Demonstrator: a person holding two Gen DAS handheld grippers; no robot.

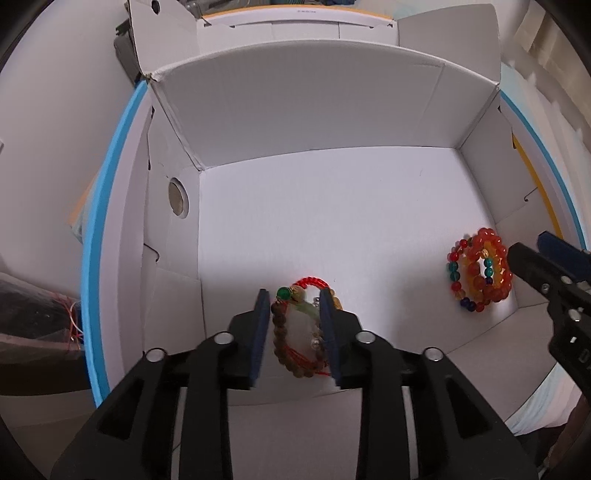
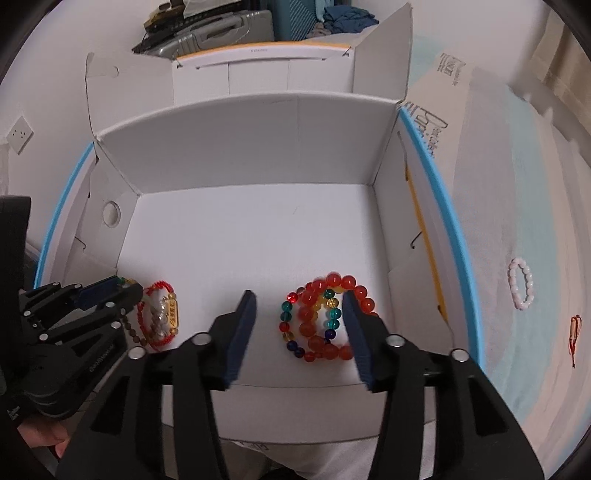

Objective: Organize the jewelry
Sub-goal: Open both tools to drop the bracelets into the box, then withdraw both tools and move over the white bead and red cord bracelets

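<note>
A white cardboard box holds two piles of bracelets on its floor. On the left lie red cord, brown bead and gold bracelets. My left gripper is open, its jaws straddling this pile just above it; it also shows in the right wrist view. On the right lie red and multicoloured bead bracelets. My right gripper is open over that pile, its right finger above the beads; it also shows in the left wrist view.
Outside the box on the right, a white bead bracelet and a red cord piece lie on a pale blue cloth. The box flaps stand up at the back. A suitcase sits behind.
</note>
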